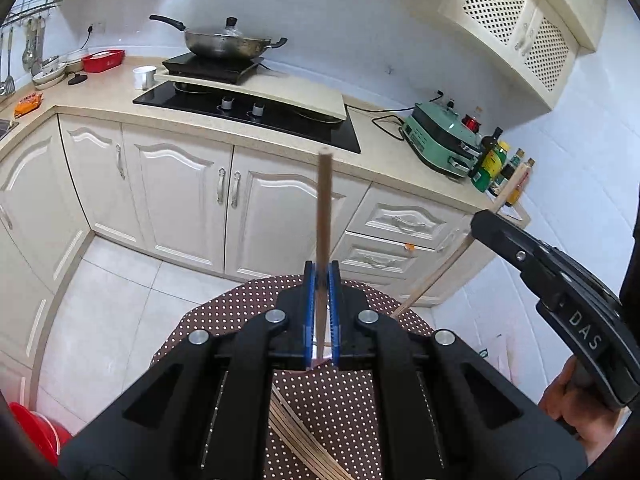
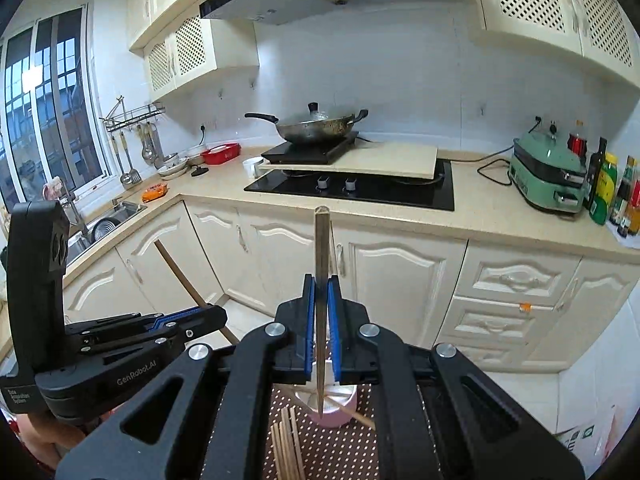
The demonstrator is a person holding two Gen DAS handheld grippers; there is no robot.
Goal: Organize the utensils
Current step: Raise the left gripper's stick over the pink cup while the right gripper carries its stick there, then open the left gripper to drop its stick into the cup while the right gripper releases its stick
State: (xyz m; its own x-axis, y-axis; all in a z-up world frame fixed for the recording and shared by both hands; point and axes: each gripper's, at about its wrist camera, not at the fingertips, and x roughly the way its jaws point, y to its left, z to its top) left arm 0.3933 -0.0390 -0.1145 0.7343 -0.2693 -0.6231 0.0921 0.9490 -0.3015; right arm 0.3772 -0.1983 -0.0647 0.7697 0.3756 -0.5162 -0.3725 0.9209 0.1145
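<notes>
**Both grippers loaded, most chopsticks still on the table**

You've got one chopstick pinched in each tool. Left gripper (image 1: pixel 322 276): jaws narrow, clamped on a wooden chopstick (image 1: pixel 325 208) that sticks up past the blue pads. Right gripper (image 2: pixel 321 292): same, jaws closed on its chopstick (image 2: pixel 321 260), lower tip hanging just over the pink holder (image 2: pixel 340 408).

Done so far, as far as visible: looks like a stick or two leaning in the holder; can't count them.

Left: a loose pile of chopsticks (image 2: pixel 286 446) lies flat on the dotted tablecloth (image 2: pixel 344 456), just beside the holder. Judging by that pile, you're early to mid task. Both held sticks still need dropping in, then the pile.
</notes>
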